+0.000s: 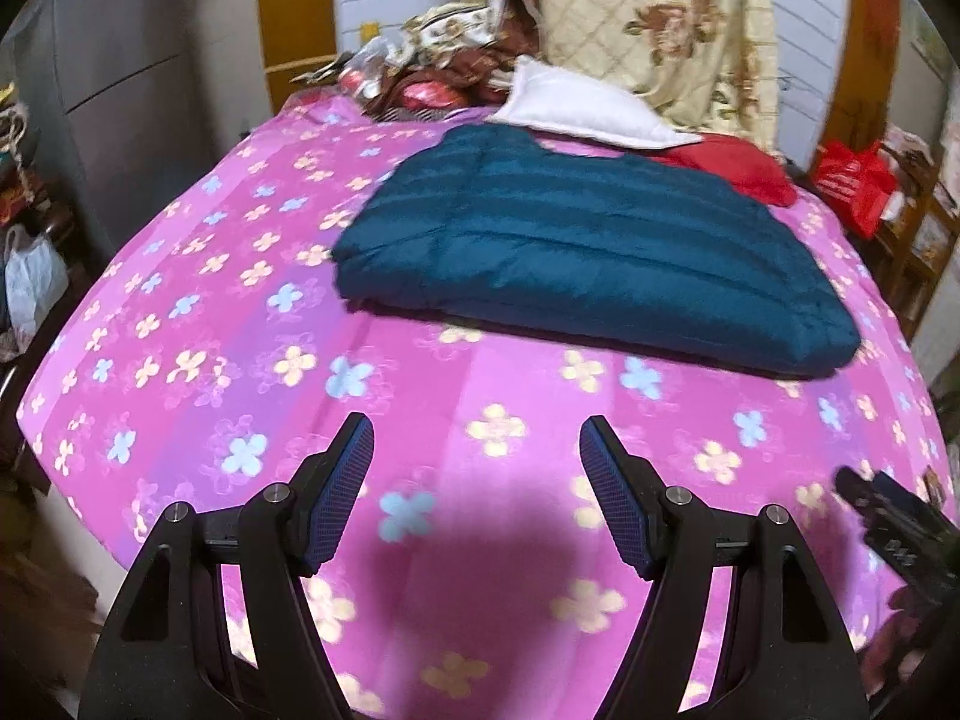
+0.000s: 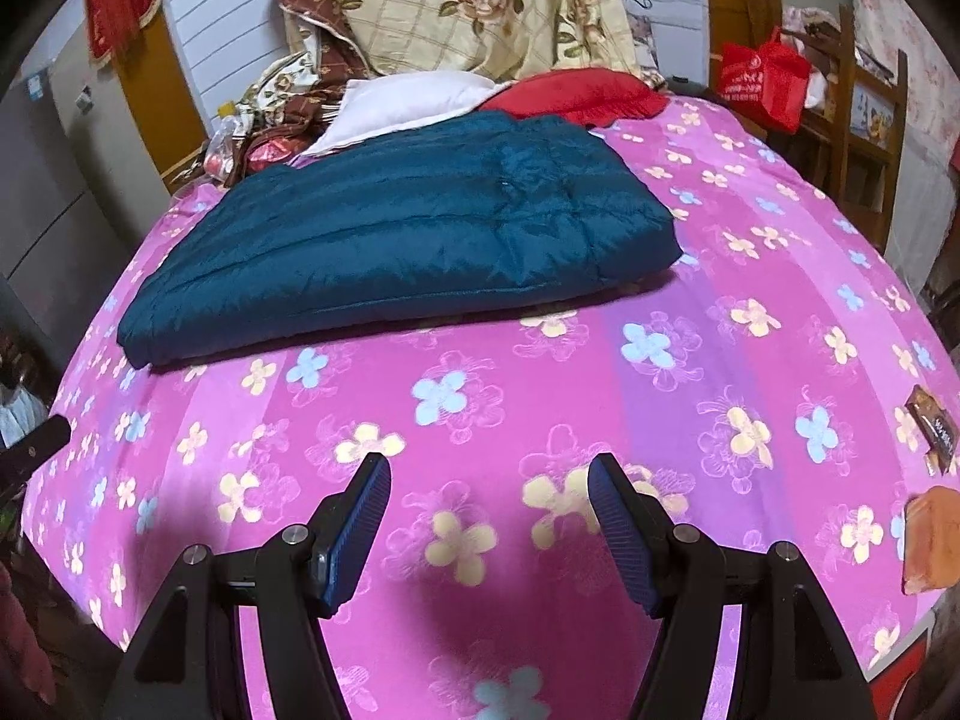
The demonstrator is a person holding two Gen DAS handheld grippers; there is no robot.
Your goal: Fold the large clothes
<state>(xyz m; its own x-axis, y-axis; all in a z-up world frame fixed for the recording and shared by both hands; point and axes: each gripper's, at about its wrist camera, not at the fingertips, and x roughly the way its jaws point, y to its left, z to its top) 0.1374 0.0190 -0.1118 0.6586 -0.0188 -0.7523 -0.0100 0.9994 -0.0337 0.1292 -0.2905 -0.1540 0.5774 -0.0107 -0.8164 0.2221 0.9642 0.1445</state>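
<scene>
A dark teal quilted jacket (image 1: 576, 240) lies folded flat on the pink flowered bed sheet (image 1: 240, 360); it also shows in the right wrist view (image 2: 396, 234). My left gripper (image 1: 477, 444) is open and empty, hovering over bare sheet well short of the jacket's near edge. My right gripper (image 2: 489, 483) is open and empty too, over the sheet (image 2: 720, 330) in front of the jacket. The right gripper's body shows at the right edge of the left wrist view (image 1: 894, 528).
A white pillow (image 1: 576, 102), a red cloth (image 1: 738, 168) and a floral quilt (image 1: 660, 18) lie at the bed's far end. A red bag (image 2: 762, 81) hangs on a wooden chair at the right. Small packets (image 2: 933, 429) lie on the sheet's right edge. Cabinets stand left.
</scene>
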